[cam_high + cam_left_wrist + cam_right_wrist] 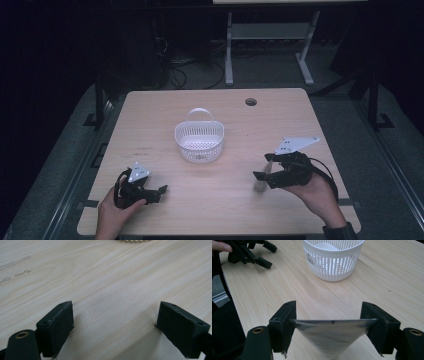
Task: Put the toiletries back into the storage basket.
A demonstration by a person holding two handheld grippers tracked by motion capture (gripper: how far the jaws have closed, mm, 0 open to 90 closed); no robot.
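Our right gripper (329, 322) is clamped on the top edge of a thin silvery foil pouch (332, 336), which hangs just above the pale wooden surface (225, 200). We judge the hold slight: only the pouch's corners sit against the pads, so a quick swing could let it slip or buckle. The white slotted plastic basket with a handle (199, 140) stands ahead, nothing between. Our left gripper (116, 325) rests apart and empty, well off to the side.

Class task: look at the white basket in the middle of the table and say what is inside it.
Through the open top of the white basket, its perforated floor looks bare in the high view. In the right gripper view the near wall covers the lower inside, so something small there cannot be ruled out.
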